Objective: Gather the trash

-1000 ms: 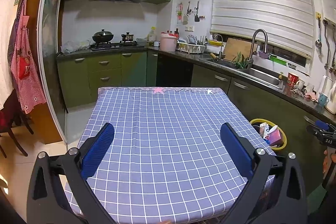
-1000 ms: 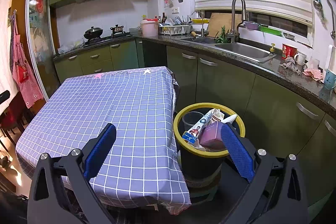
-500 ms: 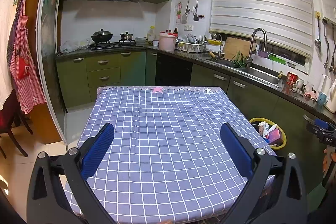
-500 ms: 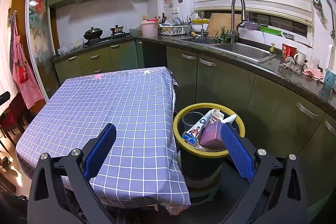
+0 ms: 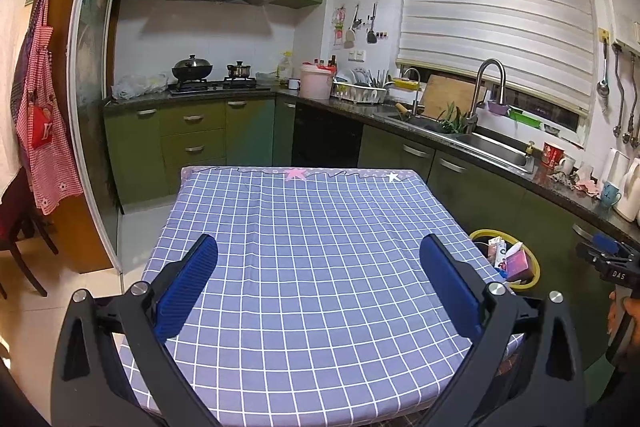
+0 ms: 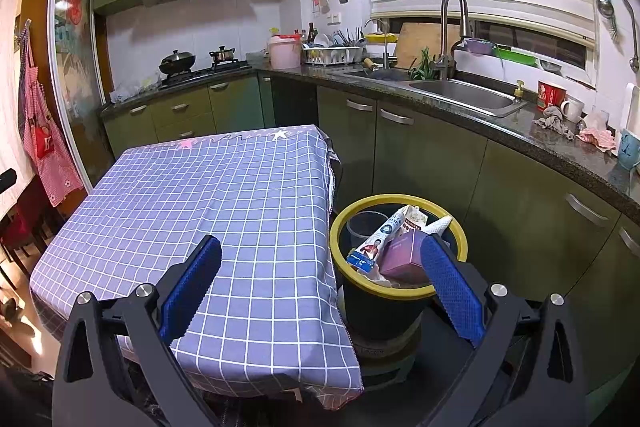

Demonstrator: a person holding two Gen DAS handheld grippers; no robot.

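Observation:
A black trash bin with a yellow rim [image 6: 340, 223] stands on the floor right of the table; it also shows in the left wrist view [image 5: 534, 269]. It holds a pink box [image 6: 402, 255], a tube [image 6: 378, 237], a carton [image 6: 416, 217] and a clear cup [image 6: 362, 225]. The table's blue checked cloth [image 5: 320, 247] lies bare. My left gripper [image 5: 319, 245] is open and empty above the table's near part. My right gripper [image 6: 320, 247] is open and empty, over the table's right edge and the bin.
Green cabinets and a dark counter [image 6: 560, 147] with a sink [image 6: 464, 95] run along the right and back. A stove with pots [image 5: 208, 79] is at the back. A red apron [image 5: 44, 131] hangs at the left. The right hand-held gripper [image 5: 612, 267] shows at the right edge.
The left wrist view has shifted slightly; the table sits a little lower and closer. The right gripper has barely moved. Both stay open.

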